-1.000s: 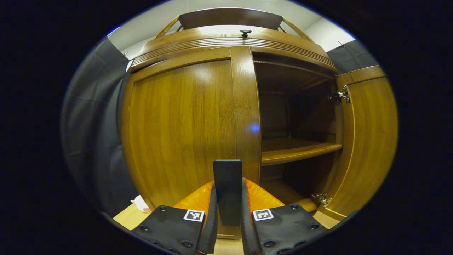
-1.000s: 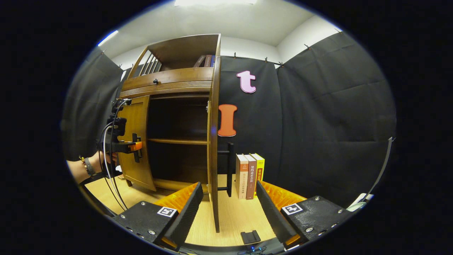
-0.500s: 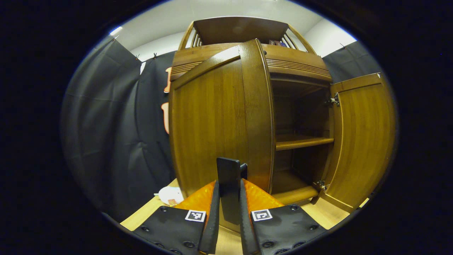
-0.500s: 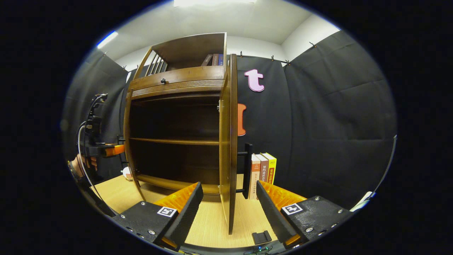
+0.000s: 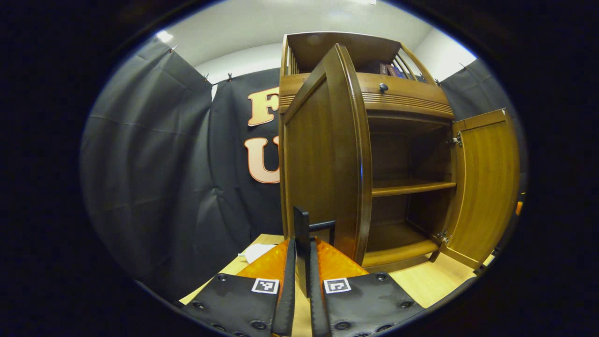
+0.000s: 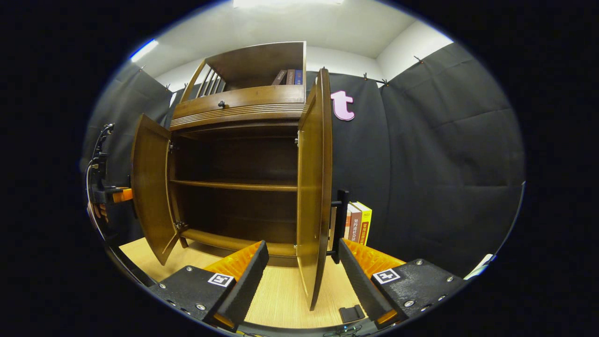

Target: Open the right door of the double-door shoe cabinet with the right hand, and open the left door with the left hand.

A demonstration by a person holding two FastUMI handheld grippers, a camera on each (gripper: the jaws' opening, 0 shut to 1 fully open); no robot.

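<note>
Glossy wood-grain left door (image 5: 323, 159), flat black handle (image 5: 302, 234) btwn left gripper (image 5: 299, 281) jaws

Left gripper view: rides low on the left gripper (image 5: 299, 281), close against the outer face of the cabinet's left door (image 5: 323, 164), looking up along it.
Right gripper view: rides on the right gripper (image 6: 299, 271), set back a little from the cabinet (image 6: 234, 182), facing its open front with the right door (image 6: 313, 187) edge-on.
Shared: the cabinet's shelves, both doors, the top rack.
</note>
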